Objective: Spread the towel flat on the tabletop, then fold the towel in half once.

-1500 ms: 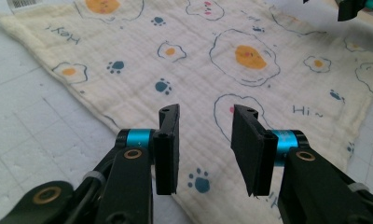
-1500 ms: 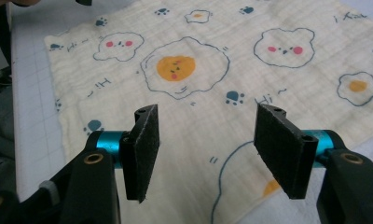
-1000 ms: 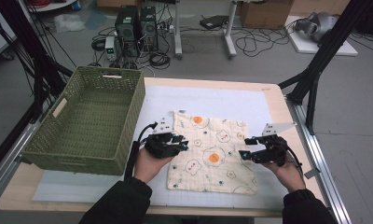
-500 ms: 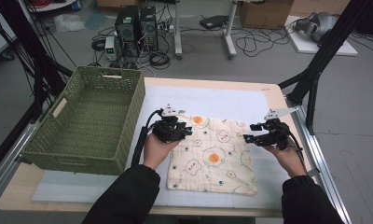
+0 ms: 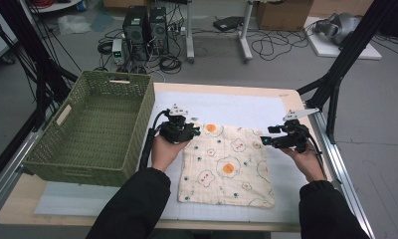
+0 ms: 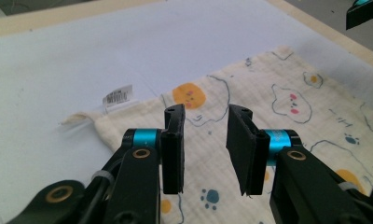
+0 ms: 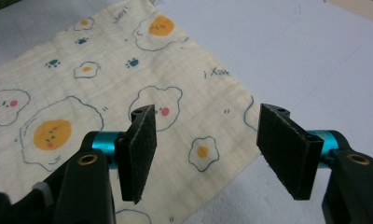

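Lying flat on the bench (image 5: 227, 107), the cream muslin cloth printed with fried eggs and bears (image 5: 229, 167) stretches between both grippers. The left gripper (image 5: 193, 130) hangs over its far left corner, jaws spread, nothing pinched. The right gripper (image 5: 262, 141) hovers at its far right corner, jaws wide apart, empty.

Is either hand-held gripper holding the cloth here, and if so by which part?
Nothing is held. The left hand-held gripper stands open over the cloth near its far left corner; the right hand-held gripper is open above the far right edge.
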`<control>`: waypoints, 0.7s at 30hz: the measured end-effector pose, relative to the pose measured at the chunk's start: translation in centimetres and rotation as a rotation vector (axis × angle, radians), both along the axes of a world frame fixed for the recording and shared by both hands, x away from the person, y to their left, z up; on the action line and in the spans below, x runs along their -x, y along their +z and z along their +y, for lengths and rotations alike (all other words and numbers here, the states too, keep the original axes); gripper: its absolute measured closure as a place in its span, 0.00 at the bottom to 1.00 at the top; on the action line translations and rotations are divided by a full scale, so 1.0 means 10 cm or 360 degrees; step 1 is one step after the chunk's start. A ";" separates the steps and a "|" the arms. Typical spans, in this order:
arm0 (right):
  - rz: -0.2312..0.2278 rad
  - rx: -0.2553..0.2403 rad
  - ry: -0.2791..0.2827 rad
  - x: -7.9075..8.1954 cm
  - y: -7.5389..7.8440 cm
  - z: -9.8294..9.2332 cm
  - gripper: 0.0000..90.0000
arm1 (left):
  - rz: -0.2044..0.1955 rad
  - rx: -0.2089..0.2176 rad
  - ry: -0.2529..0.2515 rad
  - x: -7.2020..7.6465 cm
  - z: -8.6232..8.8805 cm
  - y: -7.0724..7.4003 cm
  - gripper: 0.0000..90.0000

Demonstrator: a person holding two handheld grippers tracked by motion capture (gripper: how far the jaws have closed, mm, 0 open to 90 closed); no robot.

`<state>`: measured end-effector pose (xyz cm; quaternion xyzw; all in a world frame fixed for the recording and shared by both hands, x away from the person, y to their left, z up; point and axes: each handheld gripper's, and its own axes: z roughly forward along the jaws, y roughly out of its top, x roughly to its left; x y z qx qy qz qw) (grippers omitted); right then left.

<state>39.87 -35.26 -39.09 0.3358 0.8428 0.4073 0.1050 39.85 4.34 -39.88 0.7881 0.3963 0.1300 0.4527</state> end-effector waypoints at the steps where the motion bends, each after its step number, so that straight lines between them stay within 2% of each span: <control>1: 0.0003 0.0008 0.0001 0.00 -0.02 0.01 0.40 | 0.0007 -0.0017 -0.0002 -0.02 0.00 -0.03 0.71; 4: 0.0020 0.0028 -0.0002 -0.03 -0.07 0.01 0.40 | 0.0038 -0.0015 0.0026 -0.06 0.00 -0.08 0.71; 8: 0.0037 0.0024 -0.0044 -0.06 -0.12 -0.01 0.41 | 0.0068 -0.0061 0.0036 -0.09 0.01 -0.13 0.71; 10: 0.0027 0.0038 -0.0055 -0.07 -0.14 0.00 0.42 | 0.0085 -0.0060 0.0039 -0.10 0.01 -0.16 0.71; 13: 0.0000 0.0033 -0.0073 -0.07 -0.19 -0.01 0.44 | 0.0101 -0.0102 0.0051 -0.12 -0.01 -0.20 0.70; 16: 0.0019 0.0071 -0.0106 -0.09 -0.27 -0.02 0.46 | 0.0147 -0.0108 0.0057 -0.14 -0.04 -0.26 0.72; 19: 0.0025 0.0093 -0.0128 -0.09 -0.34 -0.02 0.52 | 0.0154 -0.0202 0.0094 -0.15 -0.08 -0.32 0.73; 21: 0.0059 0.0114 -0.0147 -0.10 -0.38 -0.02 0.55 | 0.0167 -0.0229 0.0107 -0.17 -0.09 -0.35 0.74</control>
